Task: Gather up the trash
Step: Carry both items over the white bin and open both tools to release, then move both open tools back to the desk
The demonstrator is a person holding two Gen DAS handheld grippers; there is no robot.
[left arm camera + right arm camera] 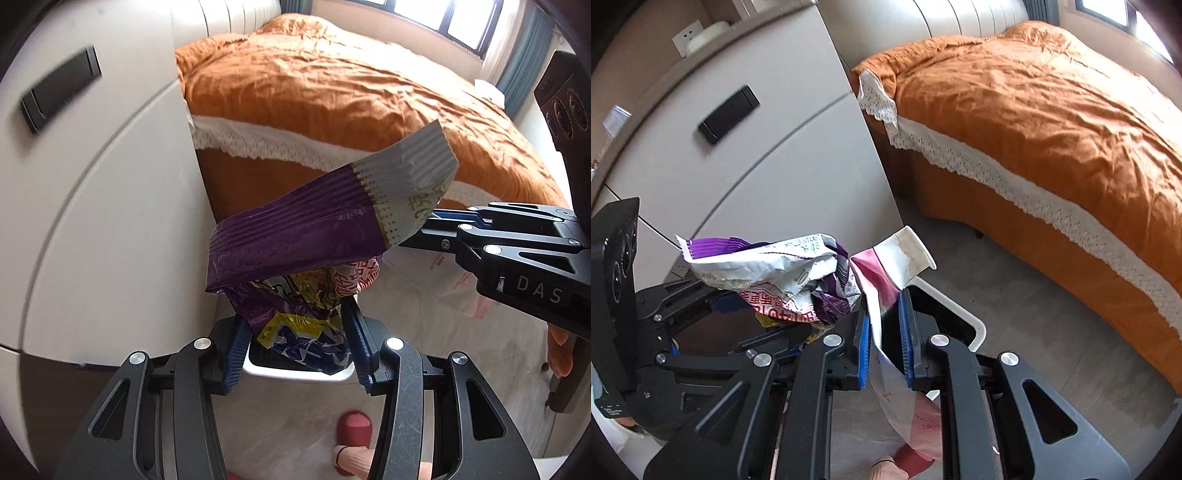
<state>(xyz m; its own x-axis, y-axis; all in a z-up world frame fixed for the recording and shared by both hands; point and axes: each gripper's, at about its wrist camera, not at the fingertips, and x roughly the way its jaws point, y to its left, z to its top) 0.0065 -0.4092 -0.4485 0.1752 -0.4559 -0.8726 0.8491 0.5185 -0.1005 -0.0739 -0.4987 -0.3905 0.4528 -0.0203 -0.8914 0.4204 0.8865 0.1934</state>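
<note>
My left gripper [295, 343] is clamped on a crumpled purple snack bag [295, 236], while my right gripper [884, 328] is clenched on a flattened pink-and-white paper cup [905, 254]. Both pieces of trash hang just above a white bin [960, 306] standing on the grey floor [1015, 295]; the bin sits close beside a pale cabinet [775, 166]. Near the lens, a foot in a red slipper [354, 428] stands on the floor. Beyond, a bed [1052, 110] with an orange cover runs toward a window [443, 18].
</note>
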